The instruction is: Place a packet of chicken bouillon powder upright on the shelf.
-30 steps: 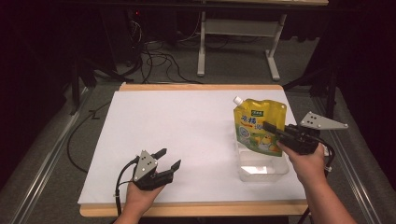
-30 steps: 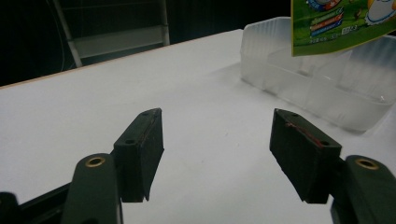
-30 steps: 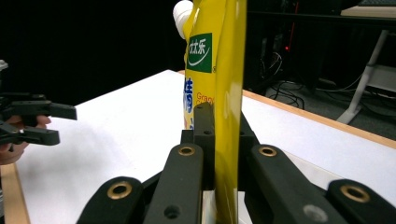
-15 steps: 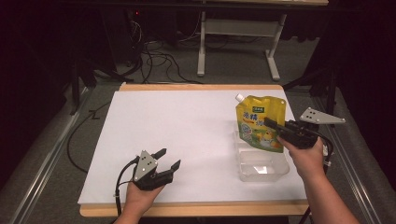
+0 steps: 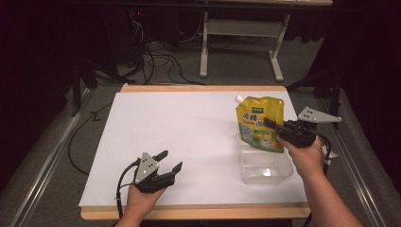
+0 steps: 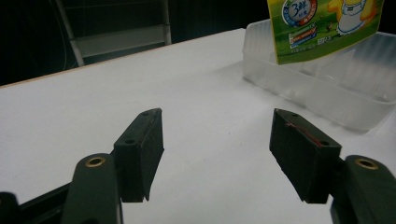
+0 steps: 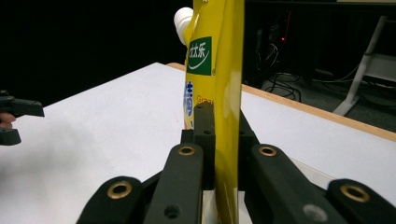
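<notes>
The right gripper (image 5: 270,124) pinched the yellow pouch (image 5: 259,124) by its edge, holding it upright at the right of the frame, its lower end over the clear tub (image 5: 265,171). The left gripper (image 5: 171,161), jaws spread with nothing between, rested at lower left on the white table (image 5: 189,127).

The high view looks forward and down over the whole white table (image 5: 189,137). The left gripper view sits low, near the tabletop, facing right; the right gripper view faces left. All three share the yellow spouted pouch (image 5: 260,124) and table.
</notes>
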